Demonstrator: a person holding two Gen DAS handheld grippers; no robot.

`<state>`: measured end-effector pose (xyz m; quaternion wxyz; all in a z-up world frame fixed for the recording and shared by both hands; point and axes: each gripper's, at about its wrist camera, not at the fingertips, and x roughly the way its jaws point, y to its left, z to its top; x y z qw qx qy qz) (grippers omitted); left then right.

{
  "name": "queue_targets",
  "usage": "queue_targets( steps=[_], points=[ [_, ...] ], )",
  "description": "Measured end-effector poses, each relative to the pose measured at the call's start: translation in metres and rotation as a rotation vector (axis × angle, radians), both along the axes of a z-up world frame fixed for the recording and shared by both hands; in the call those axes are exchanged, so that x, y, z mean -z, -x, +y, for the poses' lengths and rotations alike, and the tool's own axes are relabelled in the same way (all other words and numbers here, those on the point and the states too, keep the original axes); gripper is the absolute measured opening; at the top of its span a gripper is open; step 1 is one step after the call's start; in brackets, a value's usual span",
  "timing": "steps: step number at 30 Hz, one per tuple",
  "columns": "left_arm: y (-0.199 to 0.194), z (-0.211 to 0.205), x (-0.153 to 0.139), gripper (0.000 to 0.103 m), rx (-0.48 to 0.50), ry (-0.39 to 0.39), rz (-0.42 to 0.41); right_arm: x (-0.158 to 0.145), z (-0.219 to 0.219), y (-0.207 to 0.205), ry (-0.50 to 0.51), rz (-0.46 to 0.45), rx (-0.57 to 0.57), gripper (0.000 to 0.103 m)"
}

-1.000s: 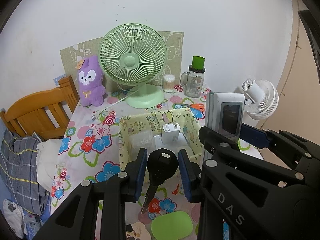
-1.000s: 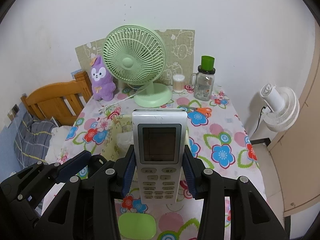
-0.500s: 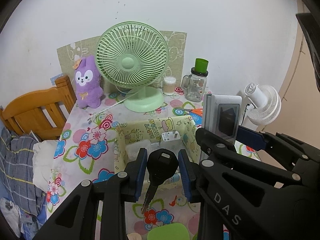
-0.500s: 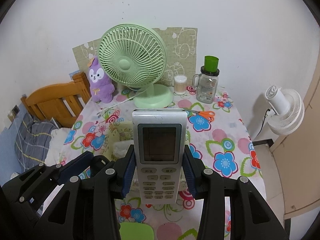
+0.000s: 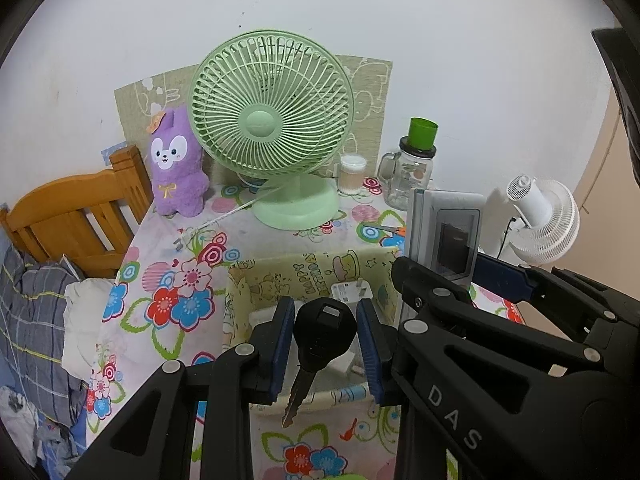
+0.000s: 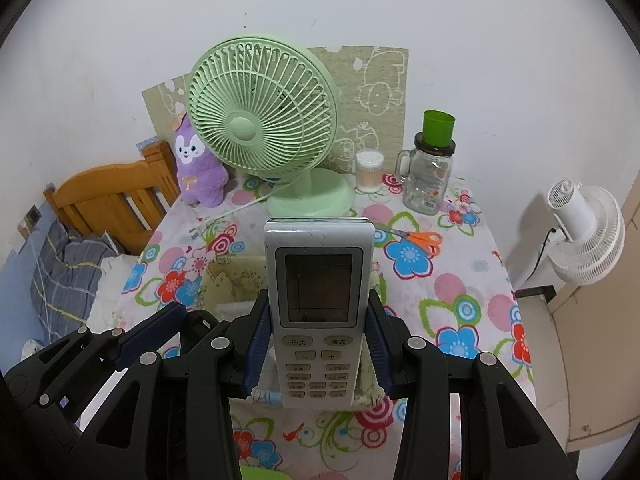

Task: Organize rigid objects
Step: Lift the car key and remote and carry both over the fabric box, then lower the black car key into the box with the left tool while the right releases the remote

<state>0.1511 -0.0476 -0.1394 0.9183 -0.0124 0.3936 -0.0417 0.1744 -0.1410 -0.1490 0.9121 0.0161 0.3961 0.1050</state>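
My left gripper (image 5: 326, 344) is shut on a black-headed key (image 5: 324, 330) whose metal blade hangs down. It hovers over the near side of a yellow cartoon-print box (image 5: 312, 270) that holds a white charger (image 5: 354, 291). My right gripper (image 6: 318, 352) is shut on a white air-conditioner remote (image 6: 318, 292), held upright above the same box (image 6: 232, 276). The remote also shows in the left wrist view (image 5: 448, 232), just right of the box.
On the flowered tablecloth (image 6: 452, 280) stand a green desk fan (image 6: 264, 124), a purple plush (image 6: 198, 168), a cotton-swab jar (image 6: 369, 170) and a glass jar with a green lid (image 6: 432, 176). Orange scissors (image 6: 420, 238) lie right. A white fan (image 6: 584, 232) and wooden bed frame (image 6: 108, 196) flank the table.
Both grippers have moved forward over the table, so the box now lies right under them. The green case at the front edge has slipped almost out of view. Both grips are unchanged.
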Motion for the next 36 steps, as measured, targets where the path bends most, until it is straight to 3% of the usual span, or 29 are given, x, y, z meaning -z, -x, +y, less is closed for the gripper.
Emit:
queue_targets(
  steps=[14,33,36],
  points=[
    [-0.034,-0.002,0.023,0.032,-0.011,-0.005,0.054,0.026,-0.001,-0.037,-0.001,0.057,-0.010,0.047],
    [-0.051,0.006,0.077,0.033,-0.031,0.012,0.185,0.085,0.013,-0.060,0.038,0.223,-0.031,0.047],
    [-0.048,0.004,0.079,0.036,-0.022,-0.028,0.169,0.091,0.013,-0.061,0.018,0.244,-0.039,0.047]
  ],
)
